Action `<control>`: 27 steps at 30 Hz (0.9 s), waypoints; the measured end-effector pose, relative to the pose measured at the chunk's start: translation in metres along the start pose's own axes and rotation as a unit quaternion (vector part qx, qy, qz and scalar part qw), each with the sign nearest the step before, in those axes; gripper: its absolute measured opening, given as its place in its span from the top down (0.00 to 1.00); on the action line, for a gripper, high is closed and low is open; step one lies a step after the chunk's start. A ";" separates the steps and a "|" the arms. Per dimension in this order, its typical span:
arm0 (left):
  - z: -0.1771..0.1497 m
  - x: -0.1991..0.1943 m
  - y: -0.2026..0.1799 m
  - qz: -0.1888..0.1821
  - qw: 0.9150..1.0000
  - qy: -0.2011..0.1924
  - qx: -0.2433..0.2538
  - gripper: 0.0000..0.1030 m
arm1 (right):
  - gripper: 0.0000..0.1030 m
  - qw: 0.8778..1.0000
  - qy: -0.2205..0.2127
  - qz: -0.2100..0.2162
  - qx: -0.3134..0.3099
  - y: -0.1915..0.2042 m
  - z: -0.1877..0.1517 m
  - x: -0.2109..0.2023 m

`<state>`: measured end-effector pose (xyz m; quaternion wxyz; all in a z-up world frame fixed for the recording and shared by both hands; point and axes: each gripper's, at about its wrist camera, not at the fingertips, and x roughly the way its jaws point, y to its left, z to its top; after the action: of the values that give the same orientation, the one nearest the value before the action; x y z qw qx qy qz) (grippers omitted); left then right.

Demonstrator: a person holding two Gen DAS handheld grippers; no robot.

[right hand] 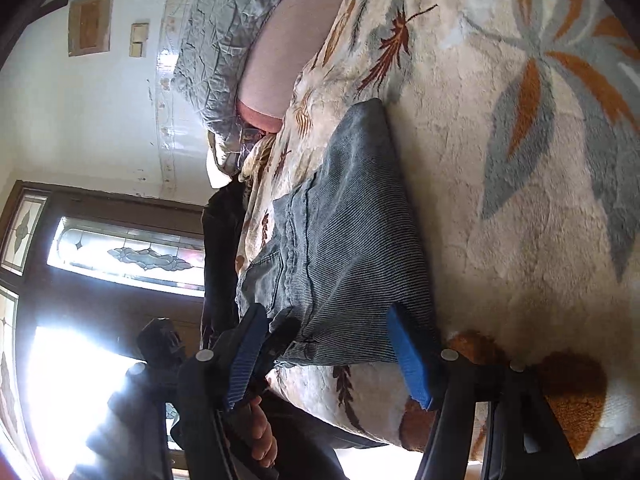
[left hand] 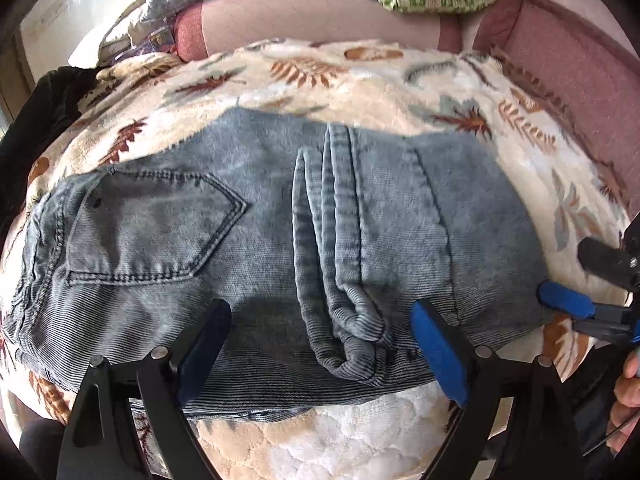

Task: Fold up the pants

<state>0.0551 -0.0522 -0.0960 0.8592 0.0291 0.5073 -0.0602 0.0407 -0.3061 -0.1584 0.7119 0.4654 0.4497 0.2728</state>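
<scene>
Just folded pants (left hand: 256,248) on blanket (left hand: 360,80)

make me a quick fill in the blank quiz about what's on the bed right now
1. The jeans lie on a fleece blanket printed with ____.
2. The left gripper has jaws ____ above the denim.
3. The pads on its fingers are coloured ____.

Missing words: leaves; open; blue

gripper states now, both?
Left hand-held gripper: open, jaws wide over the jeans.
Right hand-held gripper: open at the jeans' edge, not pinching.
</scene>
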 end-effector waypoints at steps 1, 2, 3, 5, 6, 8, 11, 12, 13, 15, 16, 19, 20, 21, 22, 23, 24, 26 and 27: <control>-0.001 -0.002 0.003 -0.007 1.000 -0.010 -0.013 0.11 | 0.36 1.000 0.000 -0.003 -0.005 0.002 0.000 0.000; -0.001 -0.004 0.005 -0.012 1.000 -0.009 -0.019 0.11 | 0.36 1.000 0.001 -0.001 -0.008 0.004 -0.001 -0.001; 0.000 -0.006 0.005 -0.015 1.000 -0.010 -0.020 0.12 | 0.36 1.000 0.001 0.000 -0.010 0.006 -0.001 -0.001; -0.001 -0.011 0.005 -0.017 0.999 -0.026 -0.017 0.12 | 0.36 1.000 0.000 0.006 -0.021 0.010 -0.003 -0.002; -0.001 -0.010 0.004 -0.018 0.999 -0.028 -0.012 0.12 | 0.36 1.000 0.000 0.006 -0.025 0.012 -0.003 -0.002; -0.002 -0.002 0.002 -0.015 1.000 -0.012 -0.004 0.11 | 0.36 1.000 0.005 -0.005 -0.025 0.010 -0.003 0.003; -0.002 -0.003 0.004 -0.023 1.000 -0.015 -0.011 0.11 | 0.36 1.000 0.011 -0.011 -0.022 0.010 -0.003 0.006; -0.002 -0.004 0.005 -0.026 0.999 -0.018 -0.011 0.12 | 0.36 1.000 0.010 -0.002 -0.027 0.013 -0.003 0.005; -0.003 -0.003 0.005 -0.027 0.999 -0.020 -0.009 0.11 | 0.36 1.000 0.008 0.005 -0.029 0.016 -0.003 0.004; -0.004 -0.001 0.005 -0.028 0.999 -0.025 -0.003 0.11 | 0.36 0.999 0.001 0.008 -0.033 0.023 0.001 0.003; -0.005 -0.001 0.005 -0.028 0.999 -0.027 -0.002 0.11 | 0.36 0.999 0.002 0.010 -0.037 0.027 0.004 0.005; -0.005 -0.001 0.005 -0.028 0.999 -0.027 -0.002 0.11 | 0.36 0.999 0.002 0.005 -0.033 0.029 0.014 0.013; -0.004 -0.001 0.004 -0.028 0.999 -0.025 -0.003 0.11 | 0.35 0.999 0.009 -0.003 -0.032 0.027 0.016 0.018; -0.004 -0.001 0.004 -0.028 0.999 -0.024 -0.003 0.11 | 0.35 0.999 0.025 -0.031 -0.025 0.022 0.016 0.026; -0.004 -0.001 0.004 -0.027 0.999 -0.021 -0.003 0.11 | 0.34 0.998 0.038 -0.040 -0.021 0.016 0.014 0.032; -0.004 -0.002 0.005 -0.028 0.999 -0.021 -0.003 0.11 | 0.35 0.999 0.028 -0.033 -0.027 0.016 0.012 0.031; -0.003 -0.002 0.005 -0.029 0.999 -0.021 -0.005 0.11 | 0.35 0.999 0.028 -0.031 -0.025 0.016 0.013 0.029; -0.004 -0.002 0.005 -0.028 0.999 -0.022 -0.007 0.11 | 0.35 0.999 0.013 -0.014 -0.031 0.021 0.014 0.022; -0.004 -0.002 0.005 -0.026 0.999 -0.022 -0.006 0.11 | 0.35 0.999 0.004 -0.012 -0.037 0.023 0.014 0.018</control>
<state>0.0515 -0.0470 -0.0960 0.8684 0.0096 0.4893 -0.0797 0.0623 -0.2877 -0.1417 0.7304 0.4317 0.4478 0.2823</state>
